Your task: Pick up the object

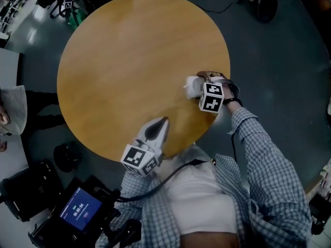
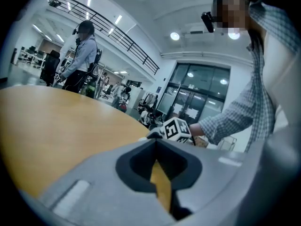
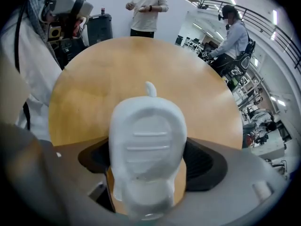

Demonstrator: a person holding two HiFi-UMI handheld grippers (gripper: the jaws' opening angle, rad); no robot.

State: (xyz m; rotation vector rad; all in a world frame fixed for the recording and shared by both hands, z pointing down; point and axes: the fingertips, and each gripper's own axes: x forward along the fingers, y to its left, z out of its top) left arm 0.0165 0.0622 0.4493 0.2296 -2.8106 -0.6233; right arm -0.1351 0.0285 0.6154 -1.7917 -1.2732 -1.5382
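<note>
A white plastic object (image 1: pixel 189 88) with a rounded, ribbed body lies on the round wooden table (image 1: pixel 129 61) near its right edge. My right gripper (image 1: pixel 195 86) is at the object with its jaws spread wide. In the right gripper view the object (image 3: pixel 146 140) fills the gap between the two dark pads (image 3: pixel 204 161), and I see no pressing grip on it. My left gripper (image 1: pixel 161 122) rests at the table's near edge, its jaws meeting at the tip (image 2: pixel 155 142) with nothing between them. From the left gripper view the right gripper's marker cube (image 2: pixel 176 128) shows across the table.
A black device with a lit screen (image 1: pixel 80 208) sits on the floor at the lower left, and a dark round thing (image 1: pixel 67 156) lies beside the table. A cable (image 1: pixel 176 169) runs across my front. People stand beyond the far side of the table (image 3: pixel 146 8).
</note>
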